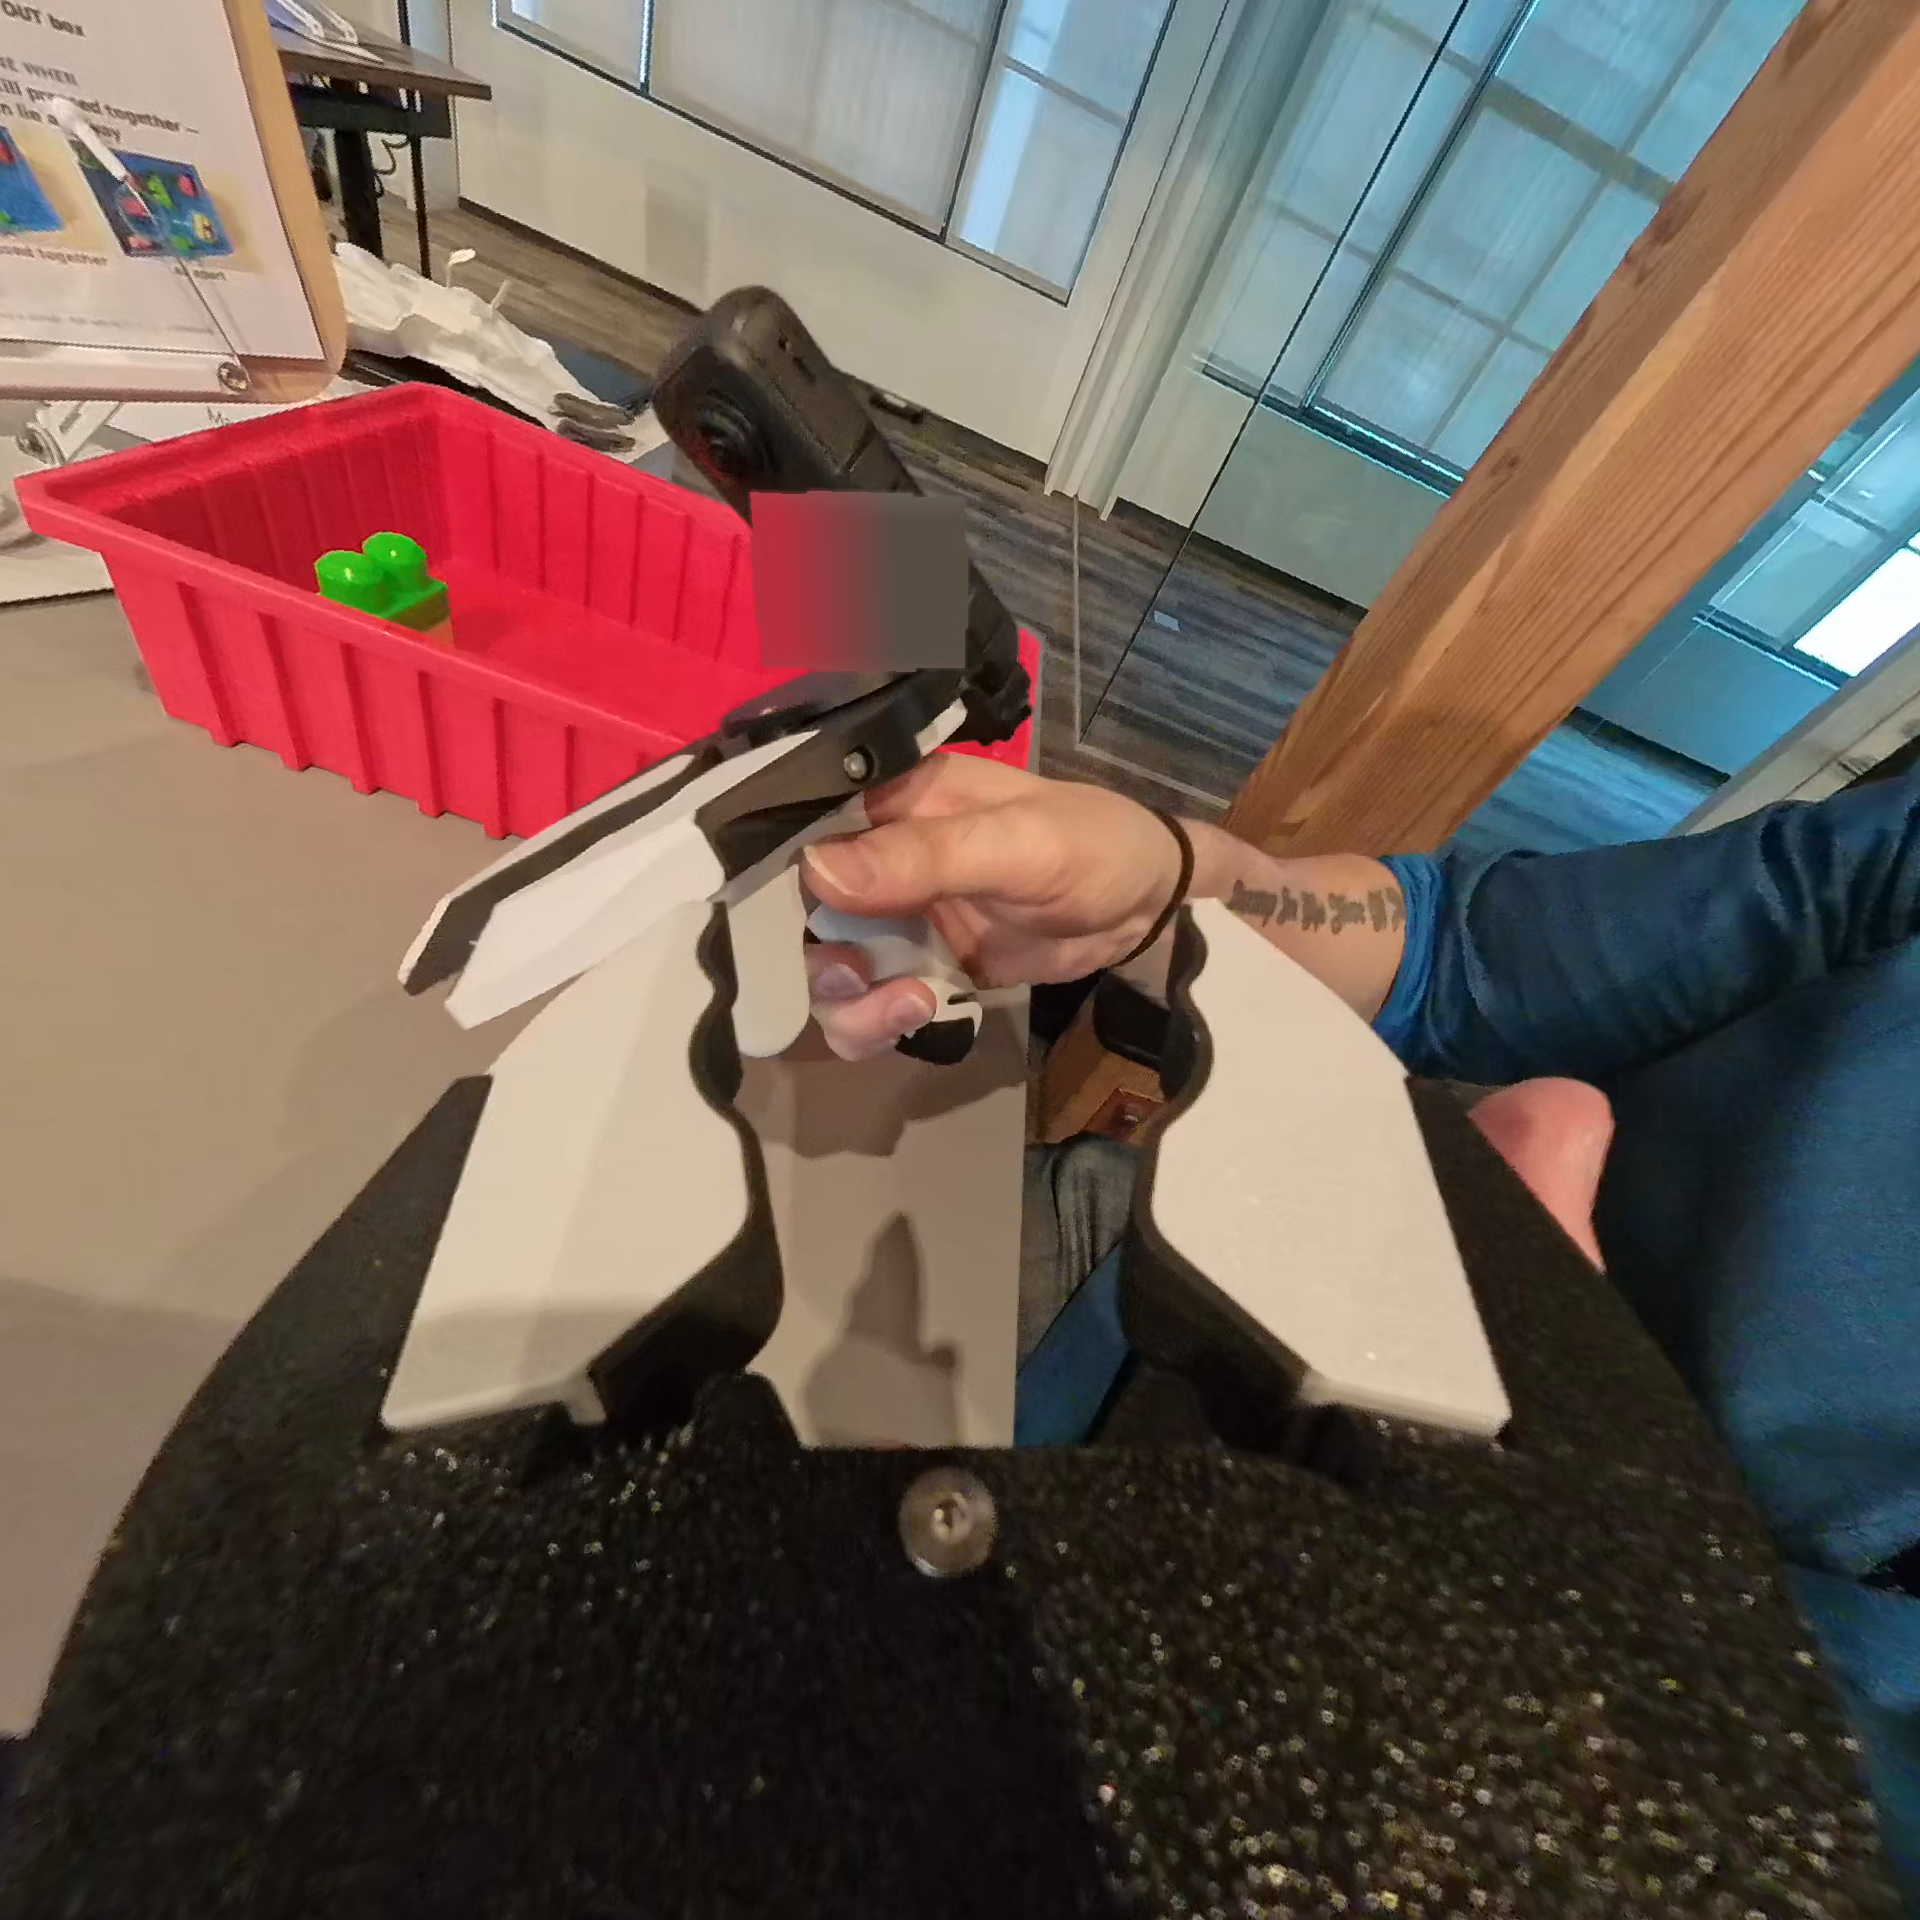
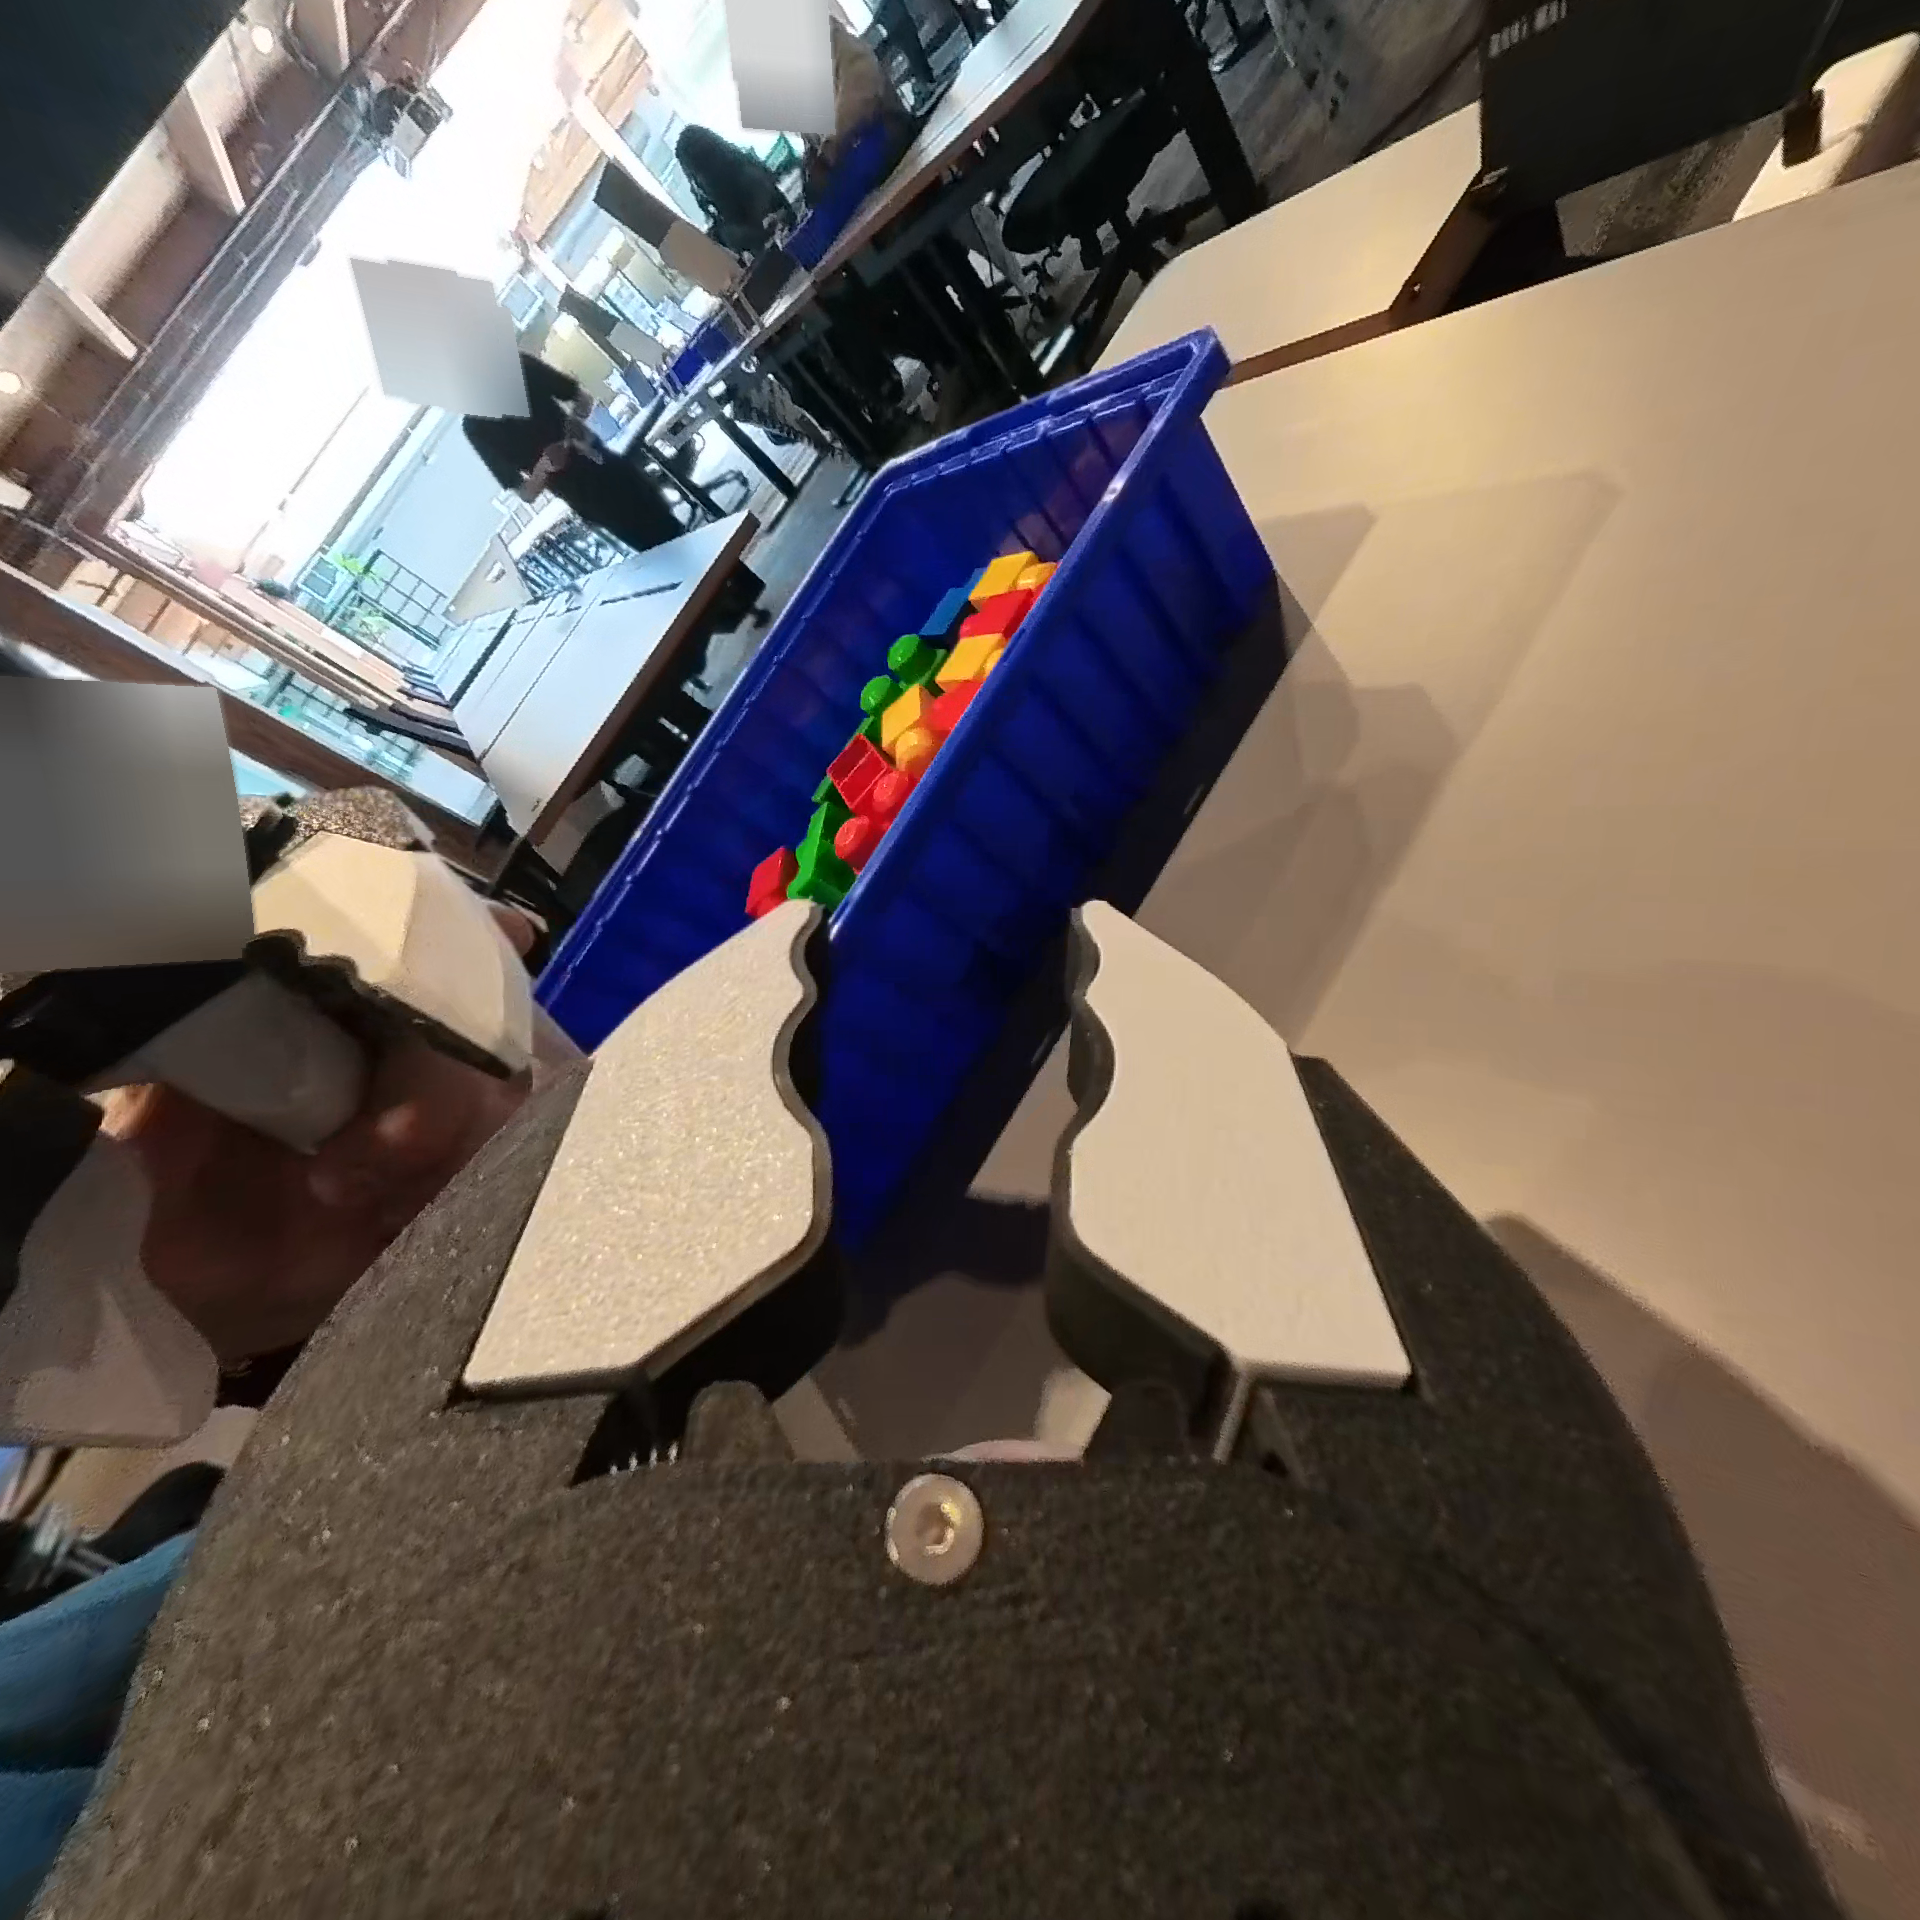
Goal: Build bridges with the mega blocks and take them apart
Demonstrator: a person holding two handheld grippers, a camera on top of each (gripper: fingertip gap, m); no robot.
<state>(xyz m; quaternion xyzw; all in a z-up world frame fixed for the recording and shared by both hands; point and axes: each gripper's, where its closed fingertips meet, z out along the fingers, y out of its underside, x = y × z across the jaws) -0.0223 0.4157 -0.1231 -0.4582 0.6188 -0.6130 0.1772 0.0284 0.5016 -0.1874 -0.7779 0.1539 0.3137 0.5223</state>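
Observation:
My left gripper [image 1: 951, 935] is open and empty, held above the near edge of the grey table [image 1: 208, 987]. Ahead of it, a hand holds my right gripper [image 1: 457, 966] over the table. A red bin [image 1: 416, 707] stands beyond it with one green block [image 1: 379, 587] on an orange piece inside. In the right wrist view my right gripper [image 2: 945, 925] is open and empty, tilted, just in front of a blue bin [image 2: 1039, 831]. That bin holds several red, yellow, green and blue blocks [image 2: 904, 727]. The left gripper [image 2: 395, 977] shows at the left.
An instruction sheet on a wooden stand [image 1: 156, 208] is behind the red bin. A wooden post [image 1: 1610, 468] rises at the right, off the table. The table edge [image 1: 1023, 1195] runs under my left gripper. People sit at far desks [image 2: 561, 457].

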